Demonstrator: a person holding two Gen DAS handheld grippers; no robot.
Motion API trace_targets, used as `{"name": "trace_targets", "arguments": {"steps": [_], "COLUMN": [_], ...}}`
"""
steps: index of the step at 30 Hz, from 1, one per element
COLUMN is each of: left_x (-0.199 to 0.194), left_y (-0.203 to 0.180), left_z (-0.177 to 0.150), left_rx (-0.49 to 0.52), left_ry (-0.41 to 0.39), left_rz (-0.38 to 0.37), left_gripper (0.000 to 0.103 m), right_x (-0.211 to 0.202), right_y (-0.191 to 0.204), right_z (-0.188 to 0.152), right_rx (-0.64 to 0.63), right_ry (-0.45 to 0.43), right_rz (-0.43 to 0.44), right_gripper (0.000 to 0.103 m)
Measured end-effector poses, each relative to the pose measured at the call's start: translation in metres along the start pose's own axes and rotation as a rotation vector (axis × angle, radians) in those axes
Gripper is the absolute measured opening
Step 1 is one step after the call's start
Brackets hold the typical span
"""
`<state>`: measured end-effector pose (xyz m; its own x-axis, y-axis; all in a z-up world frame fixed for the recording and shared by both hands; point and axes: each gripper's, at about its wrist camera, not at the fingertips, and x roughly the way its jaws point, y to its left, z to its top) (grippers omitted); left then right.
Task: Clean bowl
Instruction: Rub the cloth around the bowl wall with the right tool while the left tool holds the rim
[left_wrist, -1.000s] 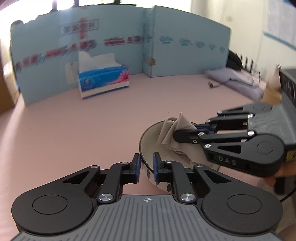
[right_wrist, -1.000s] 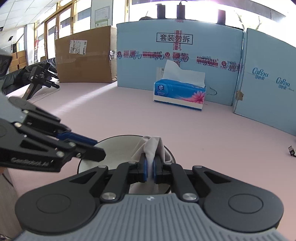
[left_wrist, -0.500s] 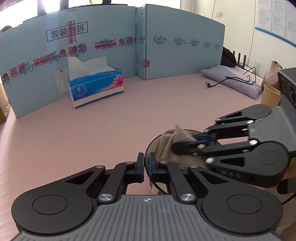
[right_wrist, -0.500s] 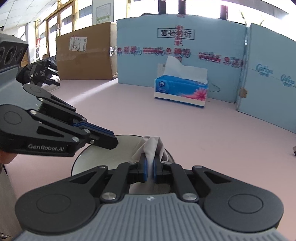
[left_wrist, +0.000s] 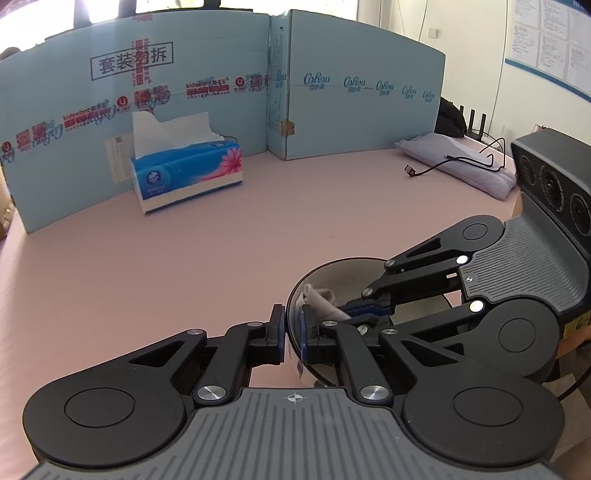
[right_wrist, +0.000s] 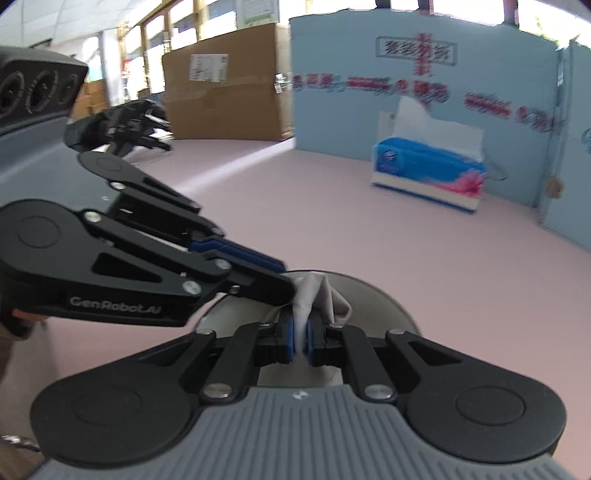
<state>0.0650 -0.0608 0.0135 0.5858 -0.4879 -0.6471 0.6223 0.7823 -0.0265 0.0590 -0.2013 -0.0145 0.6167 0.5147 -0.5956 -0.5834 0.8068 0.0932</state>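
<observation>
While my left gripper stays clamped on the near rim of the round grey bowl on the pink table, I'd sweep the crumpled beige cloth, pinched by my right gripper, firmly around the inner wall.

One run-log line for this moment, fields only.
left gripper: shut on round dark bowl rim | right gripper: shut on crumpled grey cloth, inside bowl | stage: wiping
</observation>
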Motion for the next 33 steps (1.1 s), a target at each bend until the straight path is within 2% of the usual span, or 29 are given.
{"name": "trace_targets", "arguments": {"steps": [3, 6, 10, 14, 23, 33], "left_x": [0.000, 0.003, 0.008, 0.008, 0.006, -0.001], "left_y": [0.001, 0.001, -0.001, -0.001, -0.008, -0.008], "left_z": [0.001, 0.001, 0.000, 0.000, 0.000, -0.001], "left_rx": [-0.004, 0.000, 0.008, 0.008, 0.022, -0.011], "left_ry": [0.003, 0.011, 0.019, 0.019, 0.006, -0.020], "left_rz": [-0.006, -0.003, 0.005, 0.010, 0.029, 0.043], "left_gripper": [0.010, 0.009, 0.009, 0.009, 0.012, 0.012], "right_x": [-0.001, -0.003, -0.011, -0.015, -0.004, -0.003], "right_y": [-0.010, -0.013, -0.017, -0.015, -0.008, -0.002], "right_z": [0.001, 0.000, -0.002, -0.005, 0.001, 0.000], "right_rx": [0.005, -0.013, -0.002, -0.010, 0.016, 0.038], "right_ry": [0.031, 0.051, 0.059, 0.059, 0.036, 0.014], "right_rz": [0.126, 0.212, 0.290, 0.307, 0.193, 0.074], "right_gripper": [0.010, 0.010, 0.010, 0.010, 0.010, 0.010]}}
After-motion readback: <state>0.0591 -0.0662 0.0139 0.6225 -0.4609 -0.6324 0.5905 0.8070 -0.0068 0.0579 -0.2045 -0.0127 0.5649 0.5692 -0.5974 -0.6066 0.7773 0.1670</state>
